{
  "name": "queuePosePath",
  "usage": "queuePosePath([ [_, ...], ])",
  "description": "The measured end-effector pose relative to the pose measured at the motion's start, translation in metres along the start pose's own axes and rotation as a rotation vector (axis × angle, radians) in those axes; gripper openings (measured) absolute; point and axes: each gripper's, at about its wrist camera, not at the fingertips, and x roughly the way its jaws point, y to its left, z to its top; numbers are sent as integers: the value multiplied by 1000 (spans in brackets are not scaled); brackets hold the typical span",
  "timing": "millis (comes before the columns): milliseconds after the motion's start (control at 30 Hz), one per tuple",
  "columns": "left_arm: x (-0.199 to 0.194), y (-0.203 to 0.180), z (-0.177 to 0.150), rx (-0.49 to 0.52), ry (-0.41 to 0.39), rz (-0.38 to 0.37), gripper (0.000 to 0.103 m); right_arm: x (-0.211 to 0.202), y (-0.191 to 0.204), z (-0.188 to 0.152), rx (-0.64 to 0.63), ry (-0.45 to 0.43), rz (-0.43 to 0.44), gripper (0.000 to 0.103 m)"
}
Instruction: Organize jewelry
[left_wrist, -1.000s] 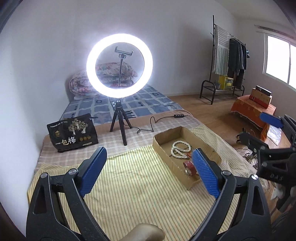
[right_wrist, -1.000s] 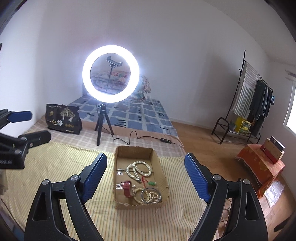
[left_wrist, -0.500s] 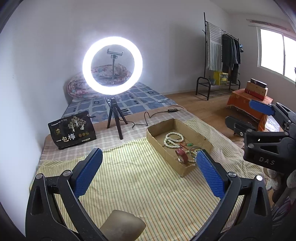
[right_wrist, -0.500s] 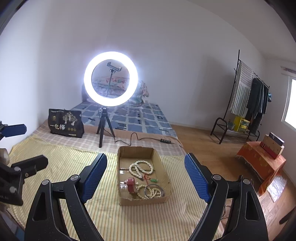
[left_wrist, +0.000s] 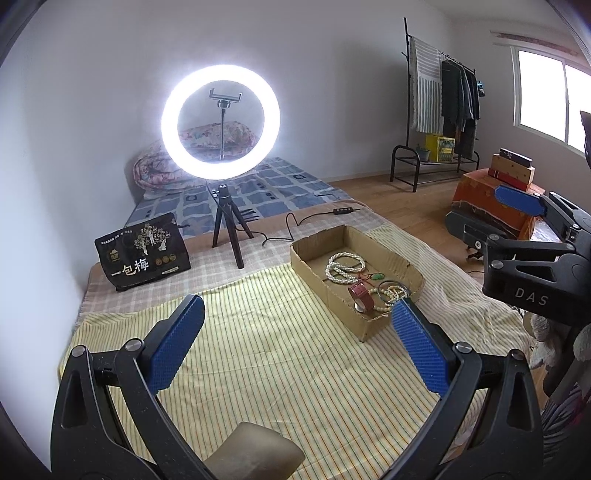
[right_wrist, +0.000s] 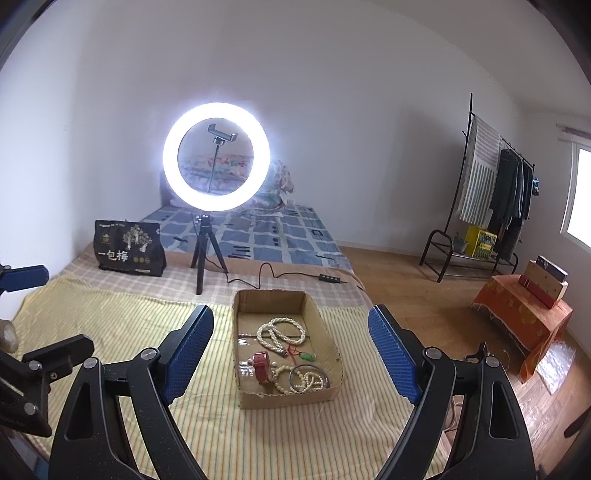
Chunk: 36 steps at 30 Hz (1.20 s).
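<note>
Jewelry is gathered in an open cardboard box (right_wrist: 246, 325) on the striped cloth (right_wrist: 110, 325): a white bead necklace (right_wrist: 281, 332) toward the box's far end, a red watch (right_wrist: 261, 366) and bangles (right_wrist: 308, 377) at its near end, presumably pooled for sorting. Right gripper (right_wrist: 291, 354) is held spread before the box, nothing between its pads. Left gripper (left_wrist: 297, 341) is held spread beside the box, empty. A ring light (right_wrist: 217, 157) is stood behind the box, likely for illumination.

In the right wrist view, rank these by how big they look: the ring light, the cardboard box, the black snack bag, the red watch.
Largest to smallest, as they look:
1. cardboard box and ring light: too alike to rank, and the box sits nearer the camera
2. black snack bag
3. red watch, clearly smallest, lying in the box
</note>
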Motion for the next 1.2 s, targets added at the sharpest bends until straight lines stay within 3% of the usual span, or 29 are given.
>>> queuePosePath([
  [1200, 0, 2, 0, 0, -3, -2, 103, 5, -1, -3, 1, 17, -11, 86],
])
